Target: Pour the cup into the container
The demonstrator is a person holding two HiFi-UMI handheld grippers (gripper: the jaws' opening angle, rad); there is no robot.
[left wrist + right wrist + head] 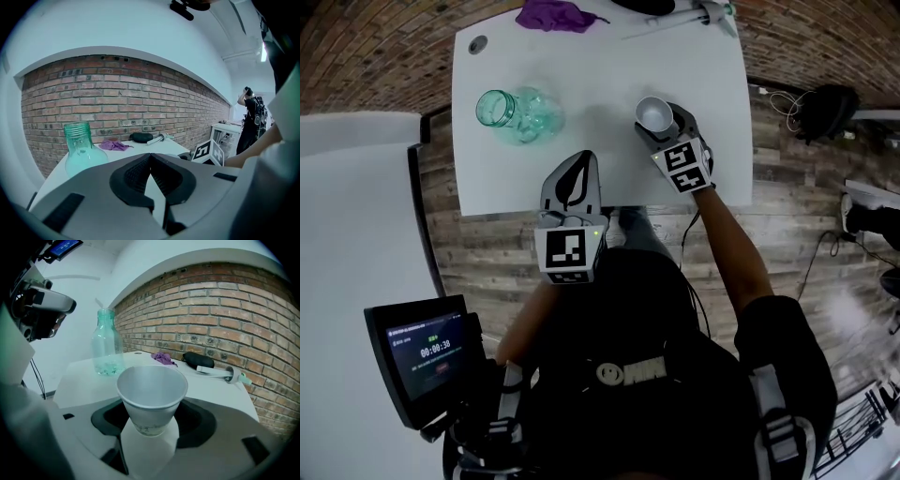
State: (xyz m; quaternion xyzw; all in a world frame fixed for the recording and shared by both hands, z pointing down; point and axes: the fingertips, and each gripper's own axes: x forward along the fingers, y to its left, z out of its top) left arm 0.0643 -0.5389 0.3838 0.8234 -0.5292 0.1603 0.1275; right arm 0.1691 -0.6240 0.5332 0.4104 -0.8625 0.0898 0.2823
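A white paper cup stands upright between the jaws of my right gripper, which is shut on its lower half over the right side of the white table. The cup's inside looks empty. A green glass bottle stands on the table's left side, with small bits at its bottom. My left gripper is shut with nothing in it, at the table's front edge, to the right of and nearer than the bottle.
At the table's far edge lie a purple cloth, a black case and a white pen-like tool. A small screen stands at my lower left. A person stands far off.
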